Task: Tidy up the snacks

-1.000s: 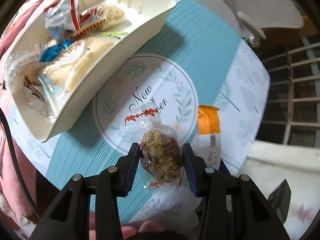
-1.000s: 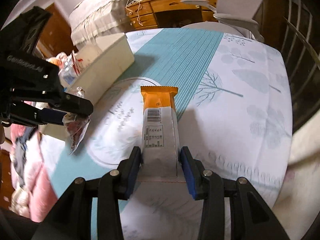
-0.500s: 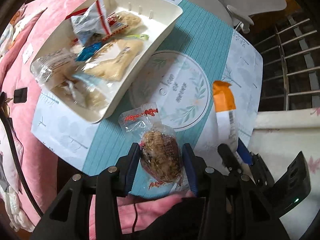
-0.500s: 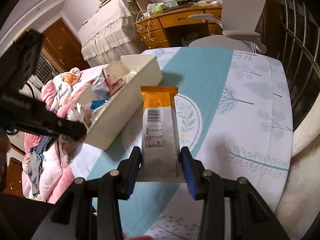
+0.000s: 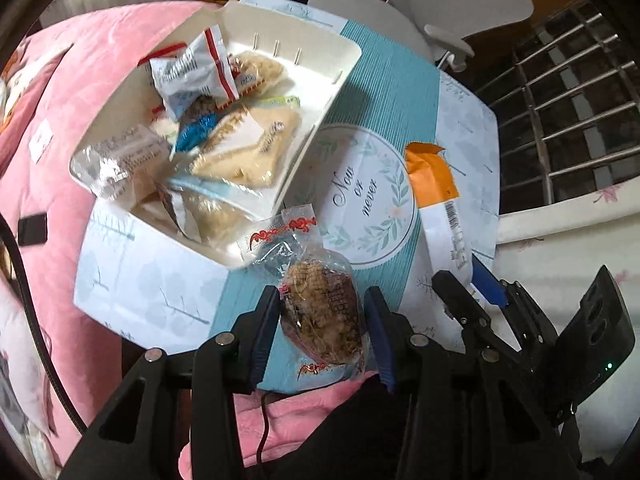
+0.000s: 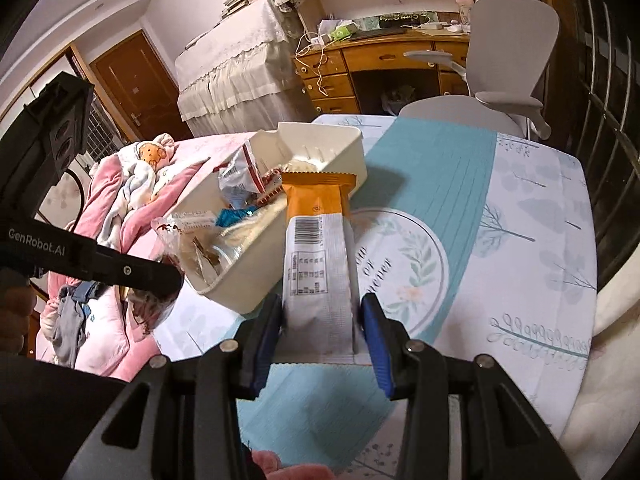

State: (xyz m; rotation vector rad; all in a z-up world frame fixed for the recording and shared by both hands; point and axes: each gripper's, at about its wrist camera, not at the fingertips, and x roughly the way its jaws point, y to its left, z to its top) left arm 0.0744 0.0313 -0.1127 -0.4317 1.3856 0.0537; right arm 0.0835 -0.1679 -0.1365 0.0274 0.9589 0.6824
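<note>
The left gripper (image 5: 322, 320) is clamping a clear-wrapped brown cake (image 5: 320, 316) between its blue pads, holding it in the air over the near edge of the table (image 5: 460, 128) — just beside the near corner of the white tray (image 5: 320, 52). The right gripper (image 6: 322, 324) is clamping the white end of a long snack bar (image 6: 316, 256), whose orange end is pointing toward the tray and overlapping its side wall in that view.

The tray is sitting on the teal stripe of the tablecloth (image 6: 432, 152), next to a round printed emblem (image 5: 372, 196). It is already holding a heap of packets: a white-and-red pouch (image 5: 196, 68) standing on top, a blue-foil sweet (image 5: 196, 132) below it, and pale wrapped pastries (image 5: 248, 156) filling the middle — little bare floor is showing except at the far end.

A pink blanket (image 5: 80, 64) is lying to the tray's left, and a grey chair (image 6: 504, 52) is standing beyond the table by a wooden desk (image 6: 360, 64).
</note>
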